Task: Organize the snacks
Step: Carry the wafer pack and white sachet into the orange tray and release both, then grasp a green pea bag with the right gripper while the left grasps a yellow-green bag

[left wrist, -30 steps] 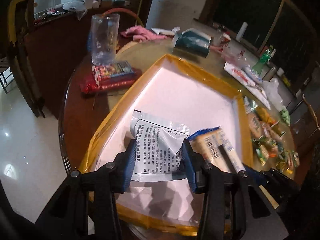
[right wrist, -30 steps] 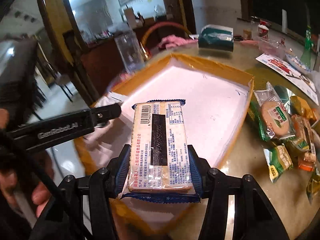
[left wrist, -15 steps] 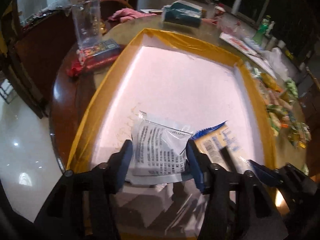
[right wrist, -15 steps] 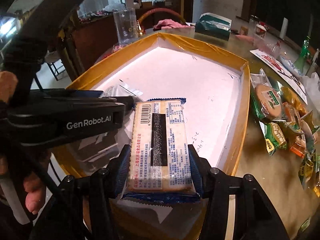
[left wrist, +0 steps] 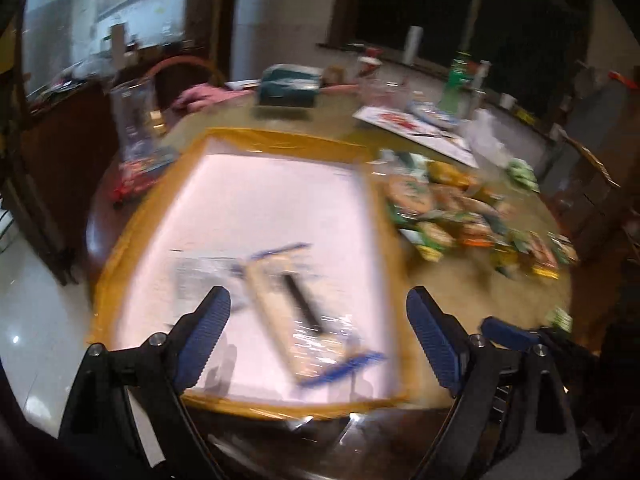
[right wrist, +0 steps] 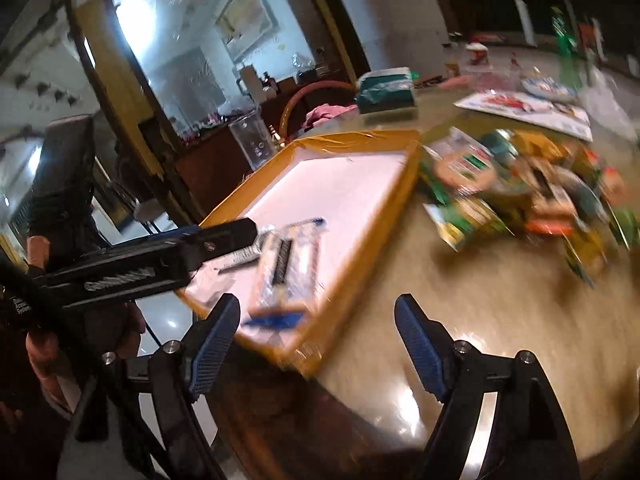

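On a round wooden table (left wrist: 472, 280) in a dim room, two packets (left wrist: 296, 312) lie in the yellow-rimmed tray (left wrist: 280, 138); loose snacks (left wrist: 452, 216) sit right. Both grippers (left wrist: 318, 336) (right wrist: 318, 344) gape, empty. Only the right view shows a hand (right wrist: 40, 344).

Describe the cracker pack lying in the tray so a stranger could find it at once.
Start at the white tray with the yellow rim on the round table. Near its front edge lie two packets side by side. The cracker pack is the long beige one with blue crimped ends and a black stripe; its neighbour, the flat white sachet, is smaller.
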### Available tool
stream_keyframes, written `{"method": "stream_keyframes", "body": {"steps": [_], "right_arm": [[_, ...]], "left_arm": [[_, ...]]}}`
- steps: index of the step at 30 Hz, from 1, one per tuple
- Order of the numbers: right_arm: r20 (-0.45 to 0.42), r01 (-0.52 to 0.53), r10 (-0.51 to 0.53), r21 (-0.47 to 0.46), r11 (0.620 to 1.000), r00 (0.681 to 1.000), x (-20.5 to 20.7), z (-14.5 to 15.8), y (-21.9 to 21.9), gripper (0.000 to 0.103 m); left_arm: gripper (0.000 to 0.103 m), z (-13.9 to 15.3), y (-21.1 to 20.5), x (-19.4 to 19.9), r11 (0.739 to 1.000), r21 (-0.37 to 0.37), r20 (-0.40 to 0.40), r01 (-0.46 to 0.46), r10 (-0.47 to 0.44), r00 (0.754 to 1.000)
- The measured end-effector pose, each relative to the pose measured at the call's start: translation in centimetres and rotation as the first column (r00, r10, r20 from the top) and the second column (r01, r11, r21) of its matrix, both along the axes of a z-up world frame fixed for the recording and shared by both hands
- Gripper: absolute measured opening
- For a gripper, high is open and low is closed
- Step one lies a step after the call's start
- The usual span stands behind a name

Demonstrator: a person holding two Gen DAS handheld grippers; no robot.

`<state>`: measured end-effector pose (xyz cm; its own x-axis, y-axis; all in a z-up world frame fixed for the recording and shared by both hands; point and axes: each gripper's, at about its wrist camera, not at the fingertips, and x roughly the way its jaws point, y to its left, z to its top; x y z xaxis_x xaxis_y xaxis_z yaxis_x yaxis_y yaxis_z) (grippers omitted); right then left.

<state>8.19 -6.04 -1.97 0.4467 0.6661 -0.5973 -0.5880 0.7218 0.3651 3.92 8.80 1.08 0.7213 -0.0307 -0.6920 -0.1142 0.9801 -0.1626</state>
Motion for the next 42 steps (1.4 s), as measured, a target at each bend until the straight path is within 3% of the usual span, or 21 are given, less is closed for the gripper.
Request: {"method": "stream_keyframes", "body": {"steps": [4,10,15,23,30,36,37,38,42], "right_arm": [[-0.050,0.064,-0.062,0.047,0.997,0.997,-0.3,-0.9,-5.1,0.080],[-0.049,0.156,-0.152,0.090,0.984,0.987,-1.6,-0.7,-11.7,0.079],[-0.036,0.232,-0.229,0.110,0.966,0.973,-1.9,-0.4,-16.1,0.076],[-0.010,0.384,-0.384,0.076,0.920,0.923,-1.1,-0.6,-22.5,0.073],[-0.063,0.390,-0.390,-0.005,0.921,0.919,1.9,-2.3,-23.3,0.074],[-0.011,0.343,-0.347,-0.126,0.931,0.938,0.7,-2.9,-21.6,0.073],[-0.009,0.344,-0.348,-0.134,0.929,0.937,0.5,-3.1,-21.5,0.066],[-0.009,0.347,-0.351,-0.136,0.928,0.936,0.5,-3.3,-21.5,0.060],[-0.027,0.386,-0.391,-0.110,0.916,0.920,0.2,-3.6,-22.4,0.056]], "left_arm": [[0.090,0.4,-4.4,0.6,0.994,-0.013,-0.010,0.111,-0.111,0.994],[0.090,0.2,-9.0,2.3,0.983,-0.004,-0.065,0.183,-0.183,0.981],[0.090,0.3,-11.0,2.6,0.980,0.019,-0.084,0.199,-0.197,0.977],[0.090,-0.6,-12.4,3.3,0.976,0.024,-0.112,0.217,-0.213,0.971],[0.090,-1.4,-13.8,4.5,0.971,0.027,-0.141,0.237,-0.231,0.963],[0.090,-1.9,-15.5,6.5,0.958,0.000,-0.164,0.286,-0.282,0.945],[0.090,-1.9,-16.0,6.9,0.953,-0.003,-0.158,0.303,-0.300,0.941],[0.090,-2.0,-16.8,7.7,0.944,0.011,-0.157,0.330,-0.324,0.933],[0.090,-2.6,-20.4,11.2,0.911,0.145,-0.184,0.385,-0.358,0.916]]}}
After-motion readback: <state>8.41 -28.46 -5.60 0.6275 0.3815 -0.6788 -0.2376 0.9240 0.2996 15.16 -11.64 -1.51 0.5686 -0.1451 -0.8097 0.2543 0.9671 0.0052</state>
